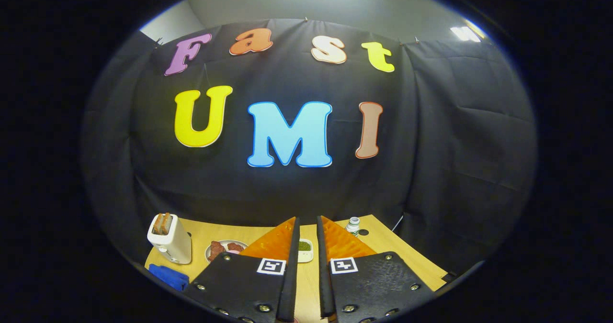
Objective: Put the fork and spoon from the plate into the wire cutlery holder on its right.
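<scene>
- The jaws (307, 227) stood nearly closed, with only a narrow slit between the two fingers, and held nothing.
- Through that slit, just ahead of the fingertips, sat a small white dish (305, 250) with something green in it, resting on the wooden counter (397, 253).
- Beside the left finger lay a plate (224, 249) carrying brownish-red pieces of food; whether the fork and spoon lay on it could not be told, and the fingers hid part of it.
- Further left stood a white toaster (169, 239) with two slices in it, with a blue cloth (168, 275) nearer the camera.
- Beyond the right finger stood a small bottle (353, 225).
- The wire cutlery holder could not be picked out; it probably sat behind the right finger.
- To do this step well, the gripper probably needed tilting down toward the counter, opening wider, and lining up across a cutlery handle before closing.
</scene>
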`<state>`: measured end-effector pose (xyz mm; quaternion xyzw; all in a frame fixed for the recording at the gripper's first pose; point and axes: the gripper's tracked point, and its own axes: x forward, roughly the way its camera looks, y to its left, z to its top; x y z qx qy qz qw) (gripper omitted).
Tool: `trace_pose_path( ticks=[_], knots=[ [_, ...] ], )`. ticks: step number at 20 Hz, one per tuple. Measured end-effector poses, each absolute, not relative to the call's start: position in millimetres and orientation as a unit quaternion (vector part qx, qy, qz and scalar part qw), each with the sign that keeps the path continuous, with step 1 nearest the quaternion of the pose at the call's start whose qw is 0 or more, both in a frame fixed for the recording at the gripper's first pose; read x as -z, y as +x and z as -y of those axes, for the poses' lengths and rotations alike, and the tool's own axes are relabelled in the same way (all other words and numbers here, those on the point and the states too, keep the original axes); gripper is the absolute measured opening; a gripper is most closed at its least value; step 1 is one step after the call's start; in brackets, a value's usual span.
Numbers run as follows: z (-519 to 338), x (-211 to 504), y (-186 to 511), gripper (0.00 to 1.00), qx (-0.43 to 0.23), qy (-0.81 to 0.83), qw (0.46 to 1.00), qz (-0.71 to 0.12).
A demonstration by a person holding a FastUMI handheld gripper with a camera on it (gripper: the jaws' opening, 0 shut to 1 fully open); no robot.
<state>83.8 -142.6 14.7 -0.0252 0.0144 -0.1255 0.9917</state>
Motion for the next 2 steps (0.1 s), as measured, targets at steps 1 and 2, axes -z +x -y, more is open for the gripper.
trace_pose_path(
  ticks=[1,2],
  knots=[
    [131,-17,83,0.20,0.116,-0.026,0.993,-0.011],
    [120,-18,83,0.20,0.106,-0.027,0.994,-0.007]
  ],
)
